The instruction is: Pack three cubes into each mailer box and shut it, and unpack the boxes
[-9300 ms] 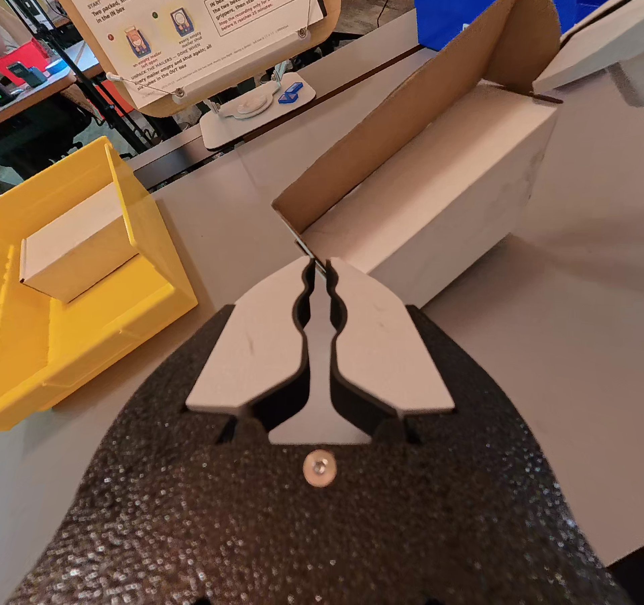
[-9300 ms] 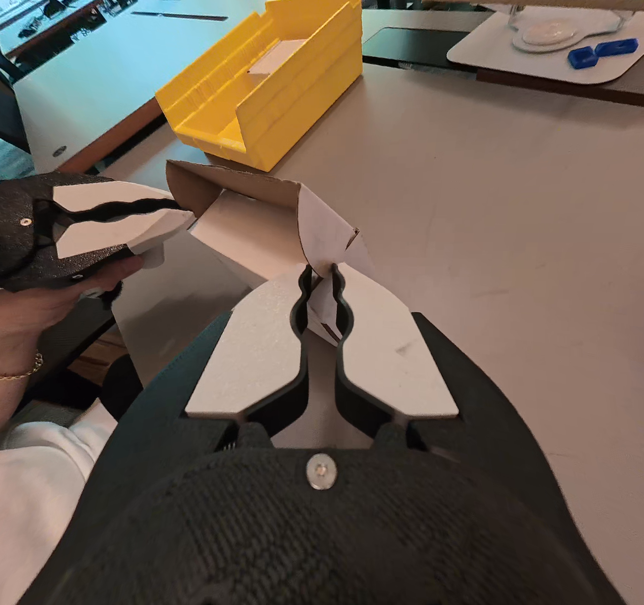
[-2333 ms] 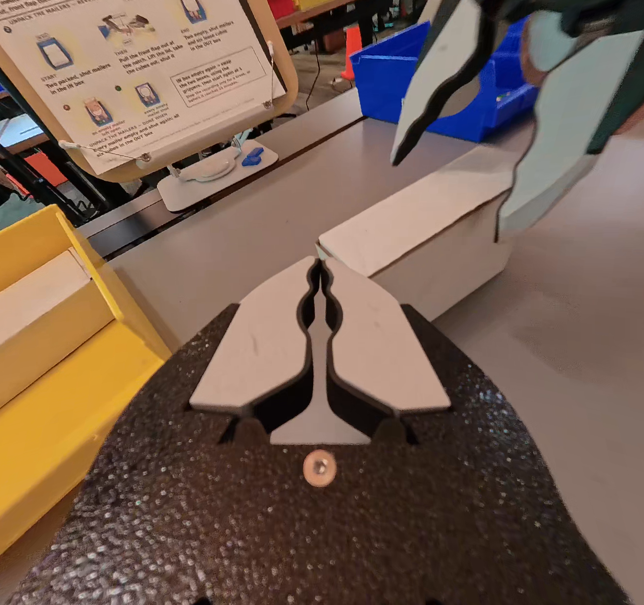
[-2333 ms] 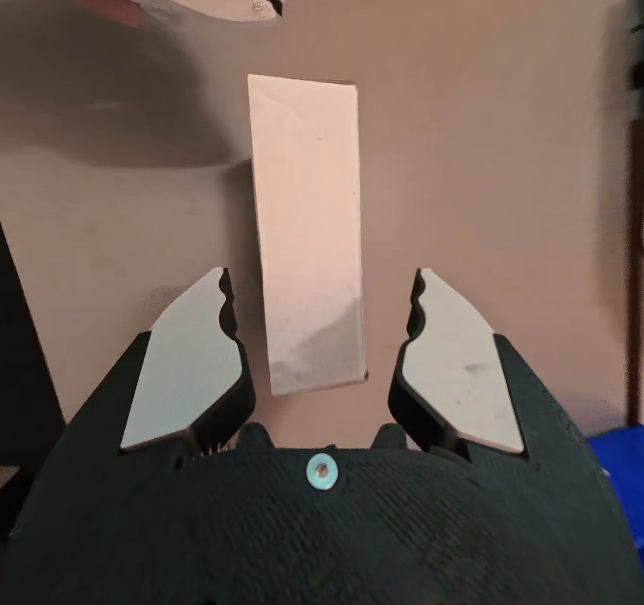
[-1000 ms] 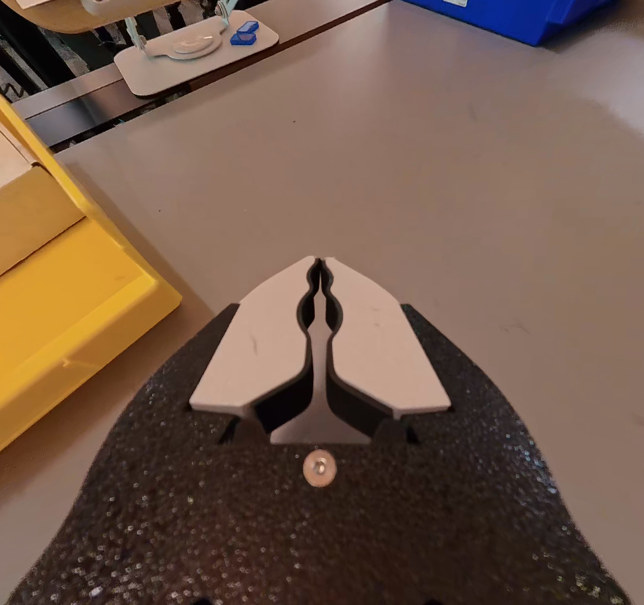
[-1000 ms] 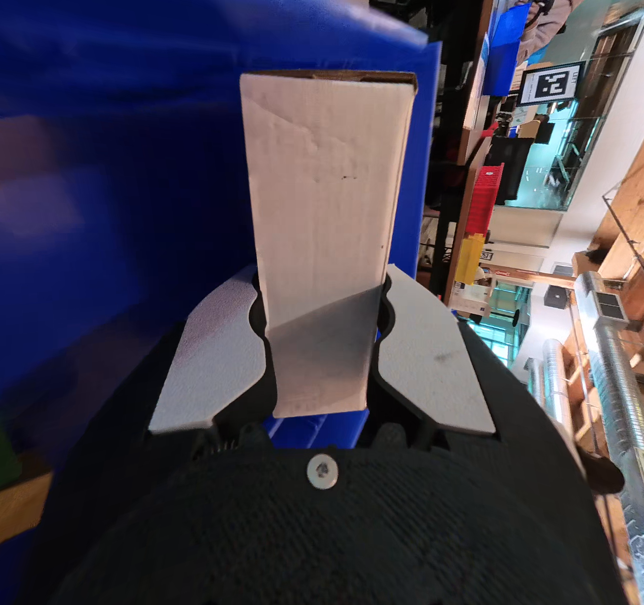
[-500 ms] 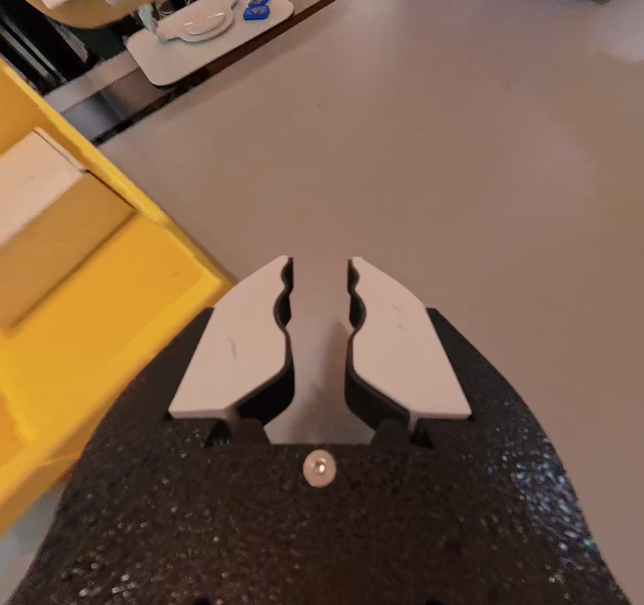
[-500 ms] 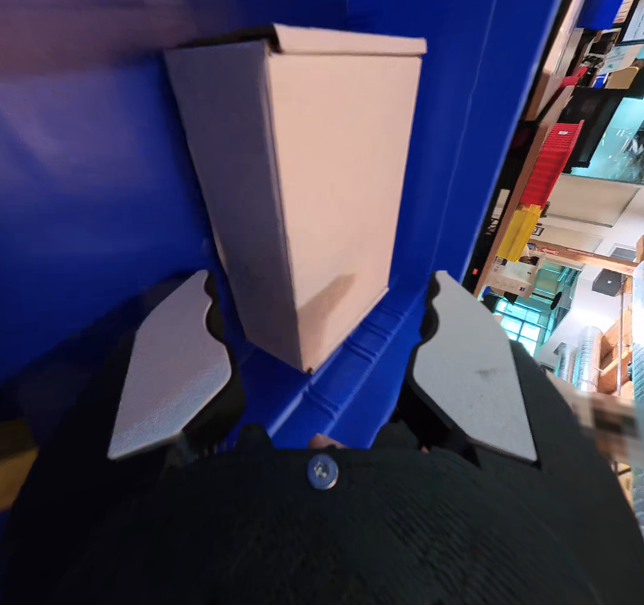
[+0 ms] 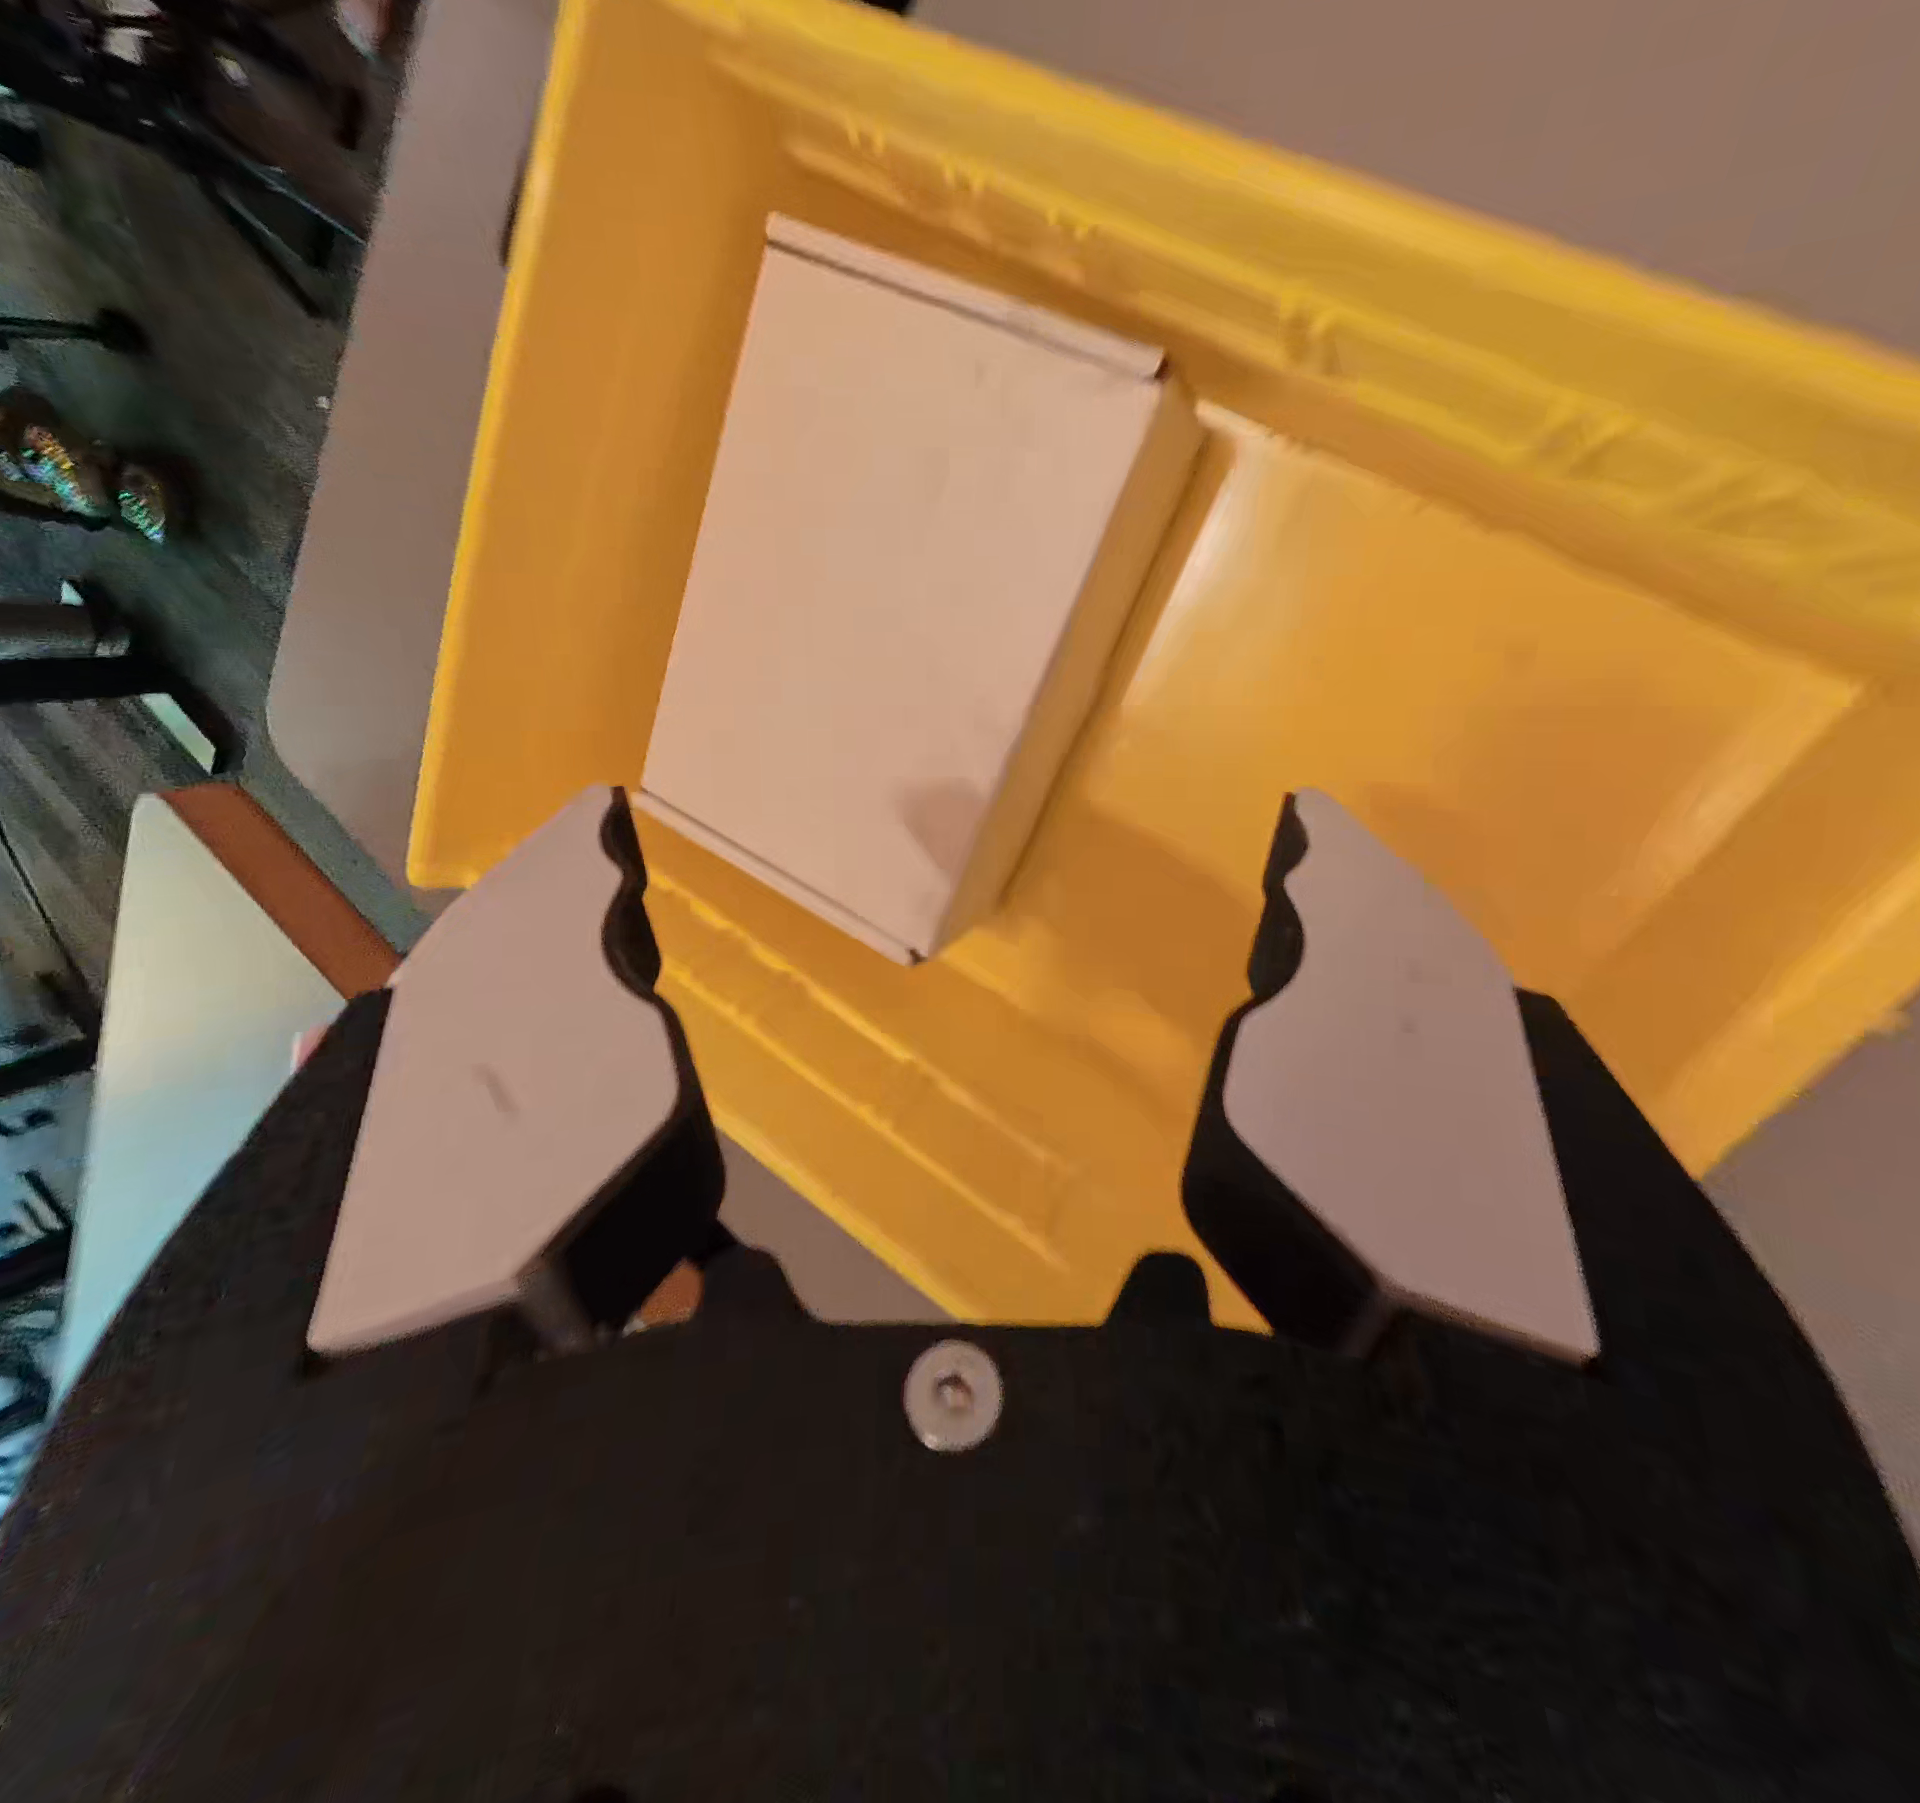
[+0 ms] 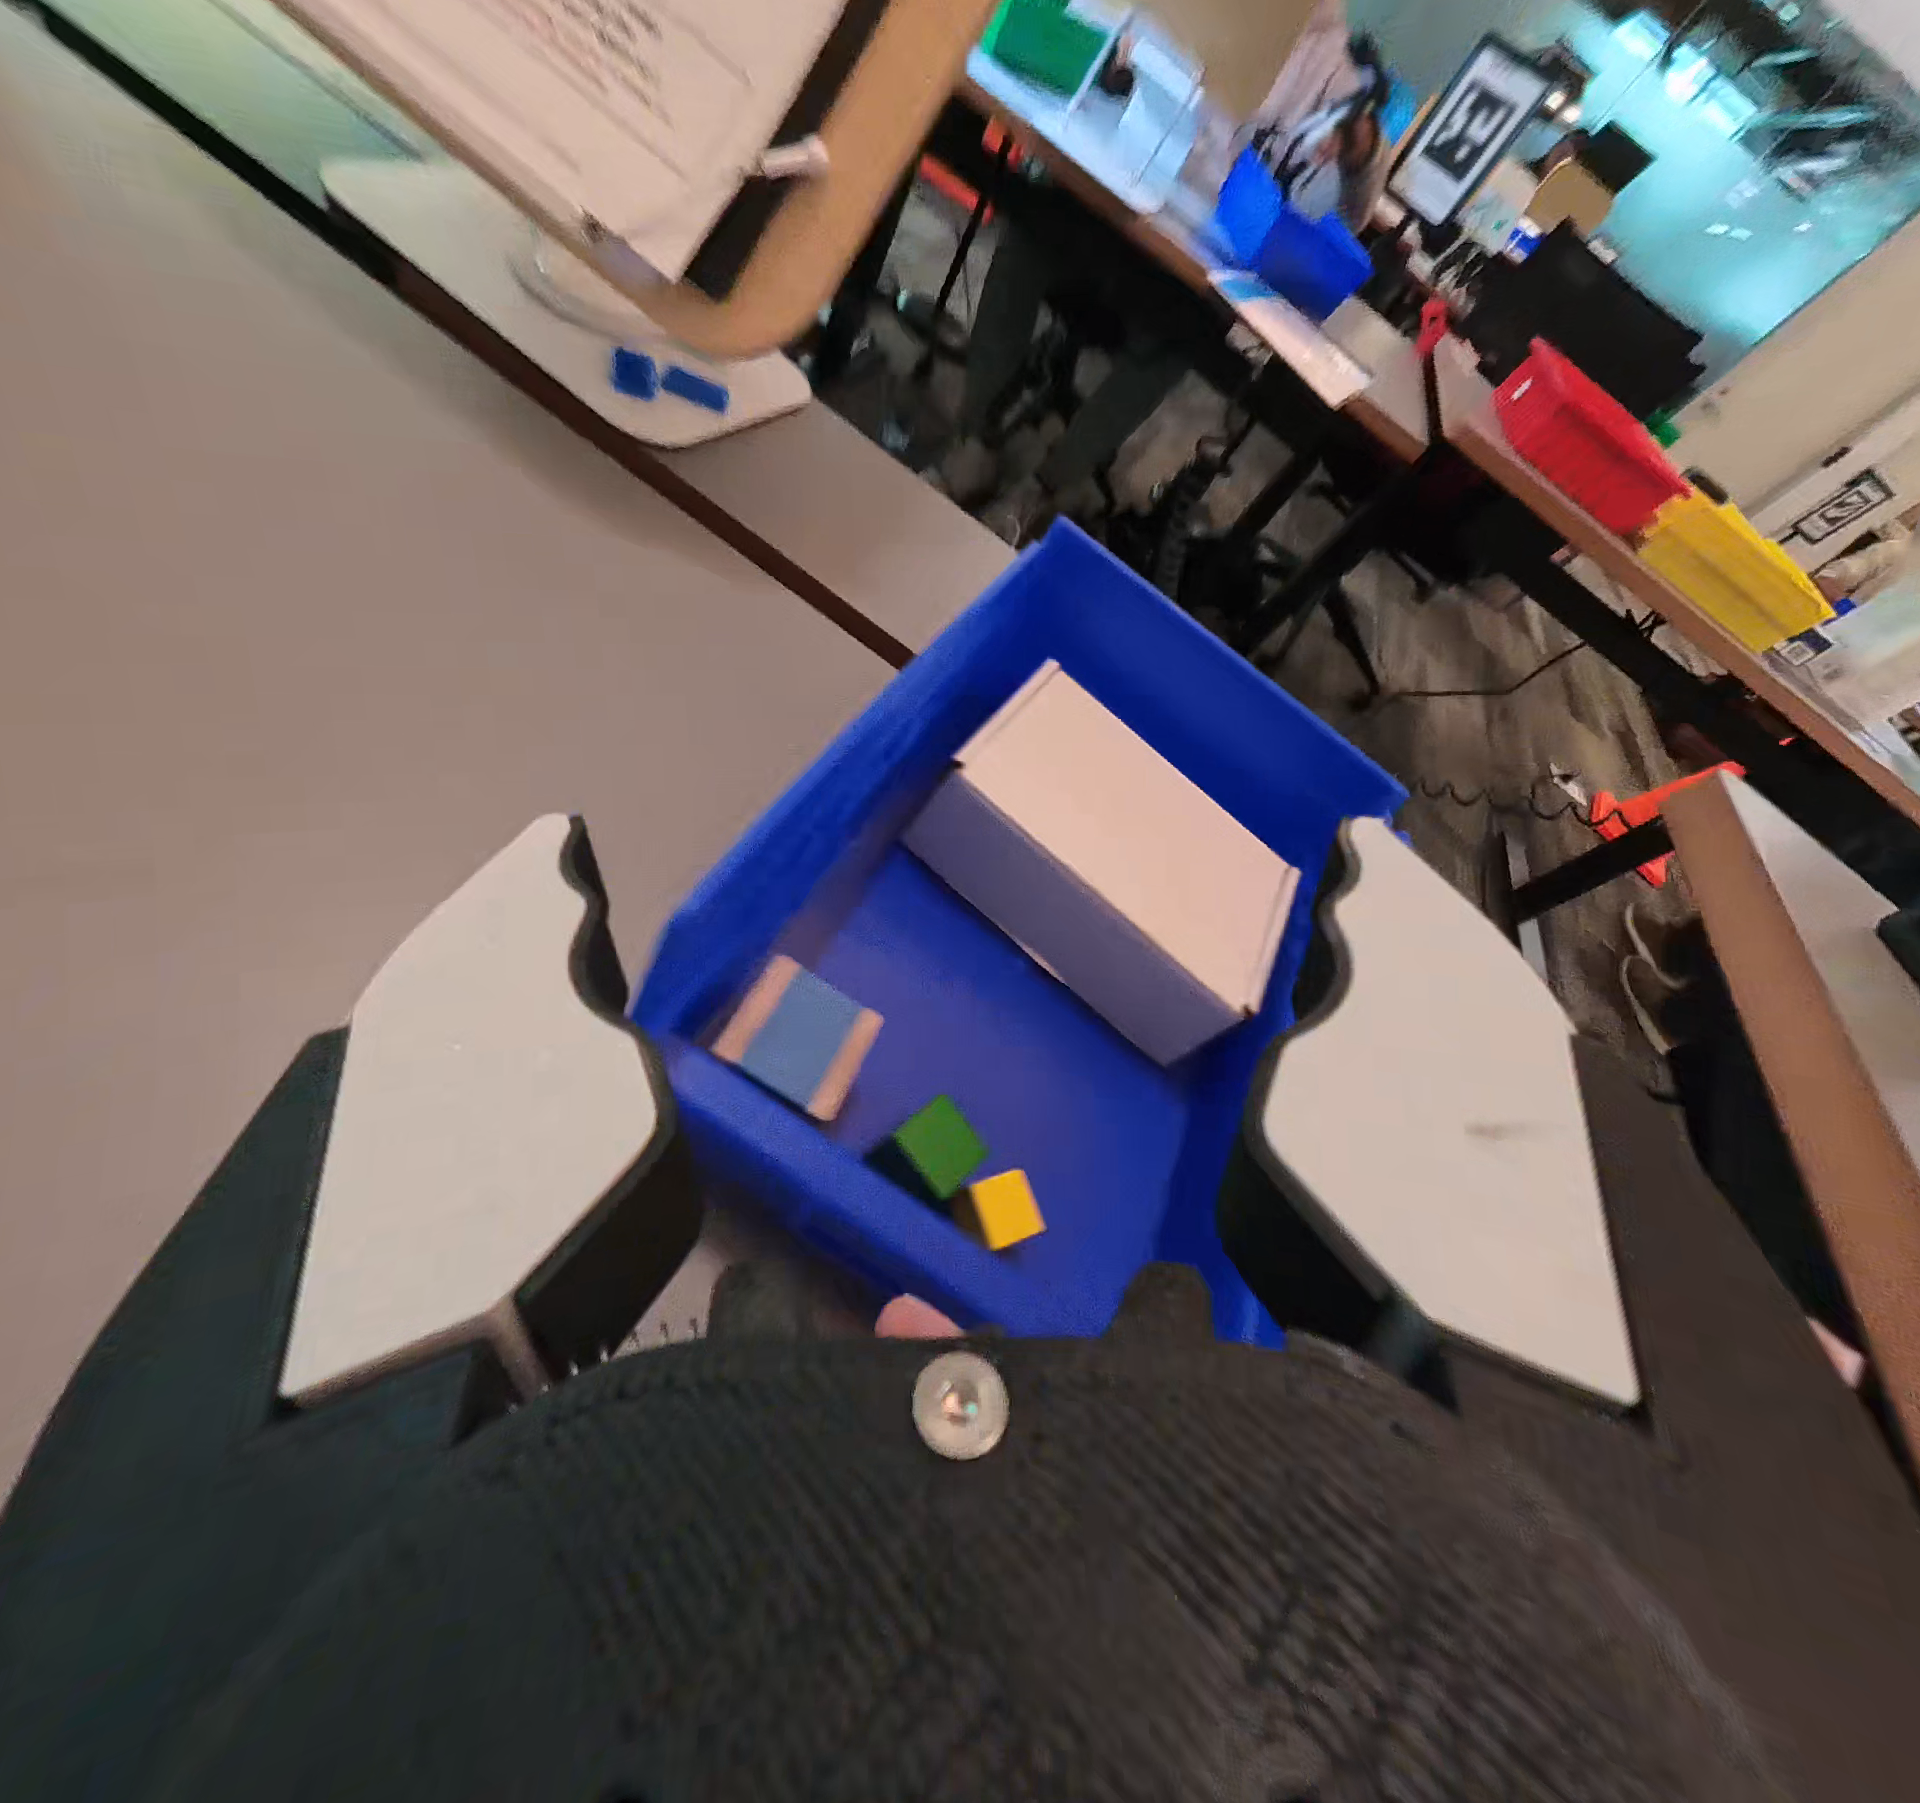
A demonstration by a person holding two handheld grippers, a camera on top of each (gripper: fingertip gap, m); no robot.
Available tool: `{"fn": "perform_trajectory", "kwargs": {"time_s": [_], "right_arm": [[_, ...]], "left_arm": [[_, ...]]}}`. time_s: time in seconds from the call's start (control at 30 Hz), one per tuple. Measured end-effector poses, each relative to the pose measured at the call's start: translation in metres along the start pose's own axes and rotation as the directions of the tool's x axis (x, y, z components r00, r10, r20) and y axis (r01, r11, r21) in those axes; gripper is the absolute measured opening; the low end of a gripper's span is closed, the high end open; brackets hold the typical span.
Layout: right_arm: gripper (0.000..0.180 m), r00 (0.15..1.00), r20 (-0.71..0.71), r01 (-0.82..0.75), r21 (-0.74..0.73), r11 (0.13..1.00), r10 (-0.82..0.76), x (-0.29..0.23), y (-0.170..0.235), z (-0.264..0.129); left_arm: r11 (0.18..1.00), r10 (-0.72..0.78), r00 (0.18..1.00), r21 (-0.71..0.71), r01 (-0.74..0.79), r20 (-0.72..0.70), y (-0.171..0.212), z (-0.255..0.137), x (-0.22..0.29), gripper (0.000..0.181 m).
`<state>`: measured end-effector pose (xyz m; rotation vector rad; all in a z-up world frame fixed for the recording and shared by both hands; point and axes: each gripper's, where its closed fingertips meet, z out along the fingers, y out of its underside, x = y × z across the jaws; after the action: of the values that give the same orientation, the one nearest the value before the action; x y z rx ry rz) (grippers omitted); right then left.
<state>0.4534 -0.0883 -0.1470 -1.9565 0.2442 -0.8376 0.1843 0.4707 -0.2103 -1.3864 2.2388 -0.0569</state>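
Observation:
In the left wrist view a shut white mailer box (image 9: 894, 590) lies in the yellow bin (image 9: 1455, 673). My left gripper (image 9: 951, 818) hangs open above the bin, just short of the box's near end. In the right wrist view a second shut white mailer box (image 10: 1101, 870) lies in the blue bin (image 10: 790, 849). A blue cube (image 10: 800, 1036), a green cube (image 10: 940, 1145) and a yellow cube (image 10: 1003, 1208) lie loose in that bin. My right gripper (image 10: 961, 839) is open and empty above the blue bin.
The grey table (image 10: 312, 610) stretches left of the blue bin. An instruction board on a stand (image 10: 582, 18) stands at the table's far edge. The table edge and floor (image 9: 156, 403) lie left of the yellow bin. Other tables with bins show behind. Spacing between my two grippers at the tips: around 65 cm. The blue cube (image 10: 800, 1036) lies around 12 cm away from my right fingertips.
My right gripper let go of the mailer box in the blue bin and pulled back above it. My left gripper opened wide and swung over the yellow bin.

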Motion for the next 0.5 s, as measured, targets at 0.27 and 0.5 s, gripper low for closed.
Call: {"fn": "perform_trajectory", "kwargs": {"time_s": [0.27, 0.5], "right_arm": [[0.122, 0.931, 0.11, -0.363, 0.147, 0.92, 0.349, -0.061, 0.01, -0.027], [0.13, 0.958, -0.07, -0.279, -0.012, 0.96, 0.277, -0.075, 0.013, -0.004]], "left_arm": [[0.983, 0.121, 0.965, -0.111, -0.15, -0.233, -0.008, 0.046, -0.014, 0.112], [0.95, 0.167, 0.947, -0.21, -0.229, -0.276, 0.003, 0.08, -0.024, 0.113]]}}
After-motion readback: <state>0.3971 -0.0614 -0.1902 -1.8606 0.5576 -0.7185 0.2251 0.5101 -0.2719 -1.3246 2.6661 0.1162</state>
